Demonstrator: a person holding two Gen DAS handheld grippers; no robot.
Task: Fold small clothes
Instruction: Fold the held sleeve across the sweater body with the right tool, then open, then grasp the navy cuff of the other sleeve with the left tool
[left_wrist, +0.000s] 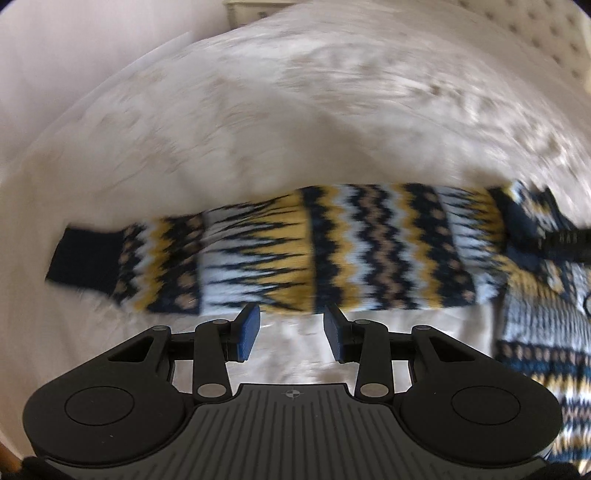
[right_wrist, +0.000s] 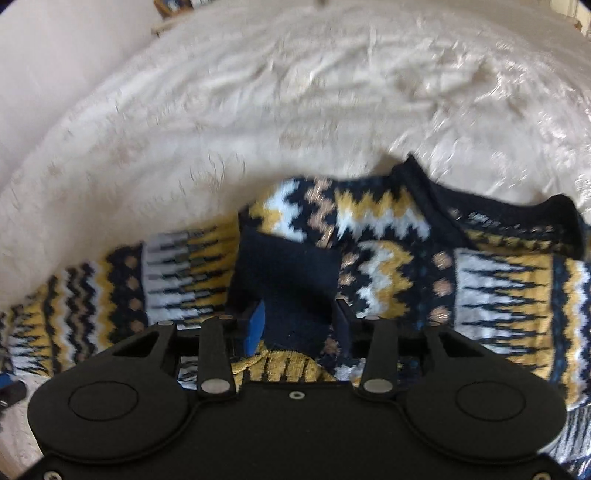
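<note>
A small knit sweater in navy, yellow, white and tan zigzags lies on a white bedspread. In the left wrist view one sleeve (left_wrist: 295, 251) stretches left to right, its navy cuff (left_wrist: 85, 260) at the left end. My left gripper (left_wrist: 291, 319) is open and empty, just short of the sleeve's near edge. In the right wrist view the sweater body (right_wrist: 406, 258) and navy collar (right_wrist: 498, 214) lie ahead. The other sleeve is folded over the body, and its navy cuff (right_wrist: 295, 280) sits between the fingers of my right gripper (right_wrist: 299, 317), which is open around it.
The white fluffy bedspread (left_wrist: 295, 122) fills the space beyond the sweater (right_wrist: 295, 92). A tufted headboard (left_wrist: 546, 33) is at the far right of the left wrist view. A pale wall (right_wrist: 55, 55) is at the left.
</note>
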